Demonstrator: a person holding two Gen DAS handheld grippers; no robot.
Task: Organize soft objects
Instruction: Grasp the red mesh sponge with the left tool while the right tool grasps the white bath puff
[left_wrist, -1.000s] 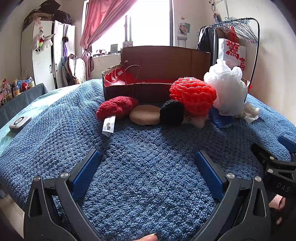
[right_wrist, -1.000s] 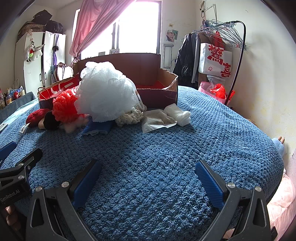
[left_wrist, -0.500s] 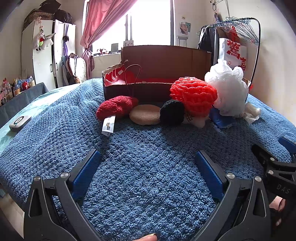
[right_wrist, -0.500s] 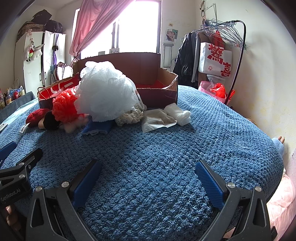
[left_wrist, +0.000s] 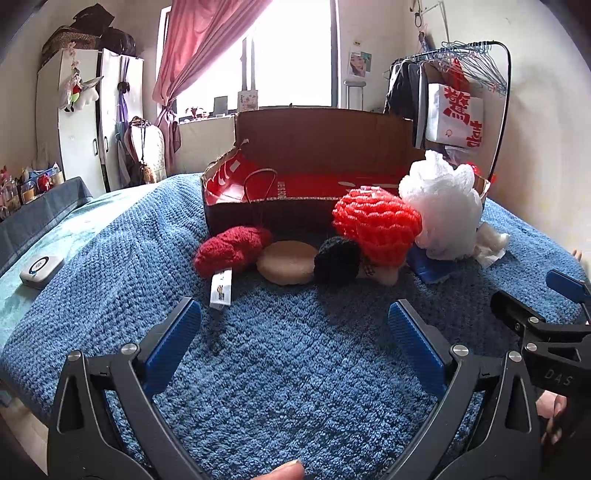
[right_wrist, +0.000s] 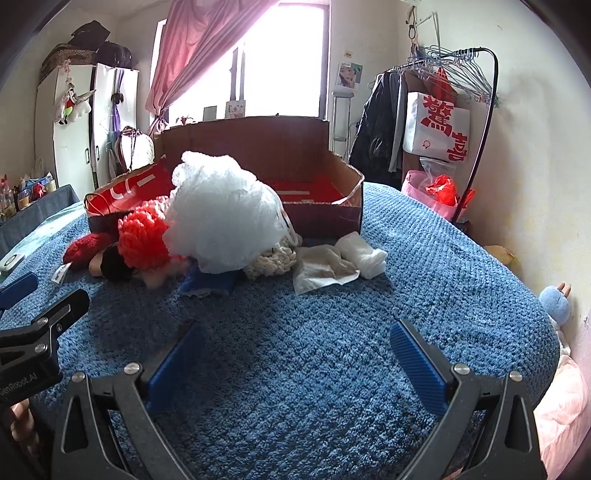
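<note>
Only the right wrist view shows white cloths (right_wrist: 364, 254) — left tongs (left_wrist: 293, 319) gaping; right tongs (right_wrist: 295, 338) likewise.

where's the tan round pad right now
In the left wrist view the tan round pad lies mid-frame on the blue blanket, between the dark red knit and the black pom-pom.

**Hidden and cut off**

The blue cloth (right_wrist: 208, 282) lies mostly buried under the white mesh puff (right_wrist: 225, 218). The cream knit piece (right_wrist: 273, 258) is half covered by that puff. The box (left_wrist: 314, 147) floor is hidden behind its front wall. A fingertip (left_wrist: 286, 472) is cut by the bottom edge.
</note>
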